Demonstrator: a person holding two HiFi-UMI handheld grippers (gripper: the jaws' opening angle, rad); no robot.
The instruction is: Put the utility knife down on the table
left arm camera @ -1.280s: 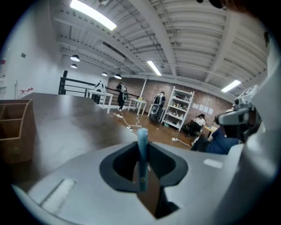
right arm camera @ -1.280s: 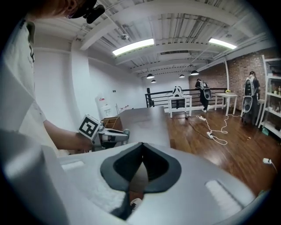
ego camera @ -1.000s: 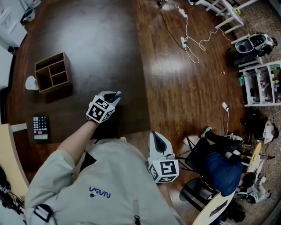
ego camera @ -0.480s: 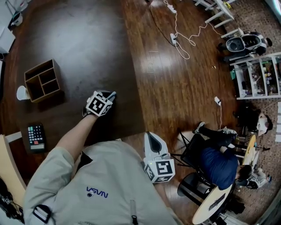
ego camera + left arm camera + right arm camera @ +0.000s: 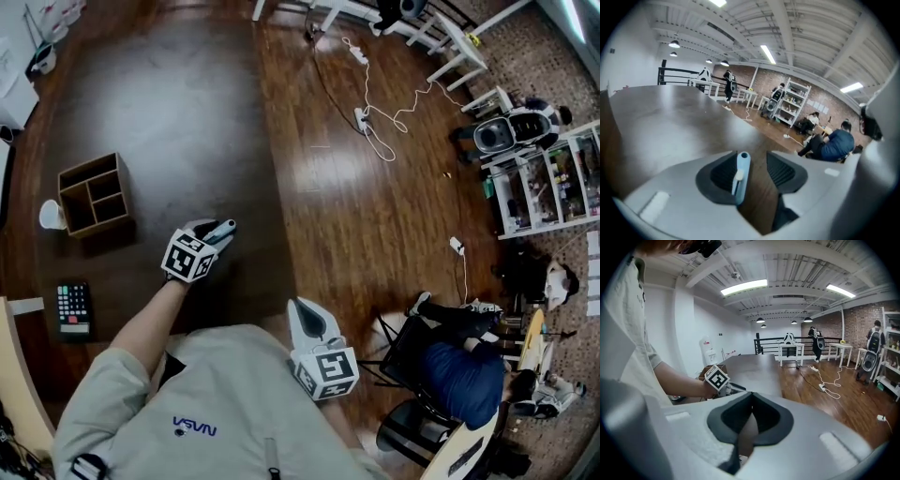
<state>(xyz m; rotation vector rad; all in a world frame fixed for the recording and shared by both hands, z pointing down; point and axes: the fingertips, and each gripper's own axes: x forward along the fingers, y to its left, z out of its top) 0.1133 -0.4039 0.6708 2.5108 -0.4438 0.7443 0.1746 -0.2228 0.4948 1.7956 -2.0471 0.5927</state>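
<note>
- A dark brown worktop (image 5: pixel 187 112) is filling the left part of the head view, and a glossy wooden floor (image 5: pixel 375 216) is lying to its right.
- White cables (image 5: pixel 375 122) are running over that floor. A shelf unit (image 5: pixel 544 187) is standing at the right edge, and a seated person in blue (image 5: pixel 469 370) is sitting below it.
- A wooden box with compartments (image 5: pixel 94 195) is standing on the worktop at the left, and a calculator (image 5: pixel 73 307) is lying nearer to the person, well apart from it.
- The left tool (image 5: pixel 214 232) is hovering low over the worktop, right of the box, with the pale blue utility knife (image 5: pixel 225 226) showing at its tip.
- The right tool (image 5: pixel 298 307) is staying close to the person's body, at the worktop's near edge.
- In the left gripper view, the left tool (image 5: pixel 756 164) is opening its jaws. The utility knife (image 5: pixel 740 176) is lying between them, leaning on the pad at the picture's left, with a clear gap to the other pad.
- I cannot tell if the knife is already touching the worktop (image 5: pixel 670 122).
- In the right gripper view, the right tool (image 5: pixel 751 397) is keeping its jaws together, with nothing between them.
- Beyond it, the left tool's marker cube (image 5: pixel 716 378) is showing over the worktop (image 5: pixel 754 371).
</note>
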